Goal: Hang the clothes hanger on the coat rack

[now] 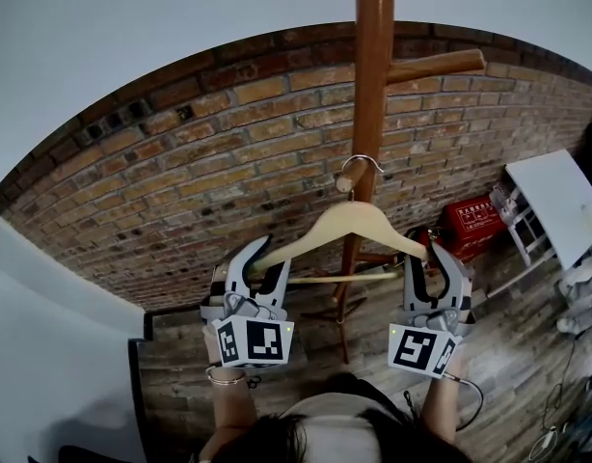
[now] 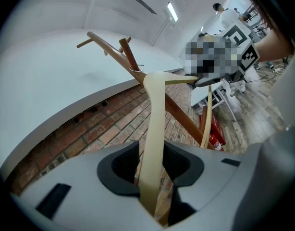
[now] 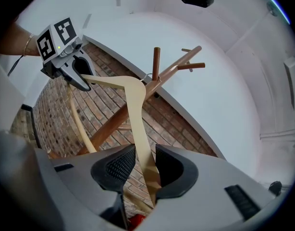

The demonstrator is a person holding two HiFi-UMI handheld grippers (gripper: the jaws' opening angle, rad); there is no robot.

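A pale wooden clothes hanger [image 1: 349,222] hangs by its metal hook [image 1: 366,162] over a lower peg [image 1: 351,176] of the brown coat rack [image 1: 373,95]. My left gripper [image 1: 262,258] is at the hanger's left end. In the left gripper view the hanger arm [image 2: 154,129] runs between the jaws of that gripper [image 2: 152,162] with a slim gap beside it, so it stands open. My right gripper [image 1: 434,258] is at the hanger's right end. In the right gripper view the pads of that gripper [image 3: 144,170] sit tight on the arm [image 3: 138,119].
A brick wall [image 1: 180,181] stands behind the rack. Another peg [image 1: 436,66] sticks out to the right higher up. The rack's legs [image 1: 349,307] spread below the hanger. A red box [image 1: 474,222] and a white table [image 1: 556,196] stand at the right.
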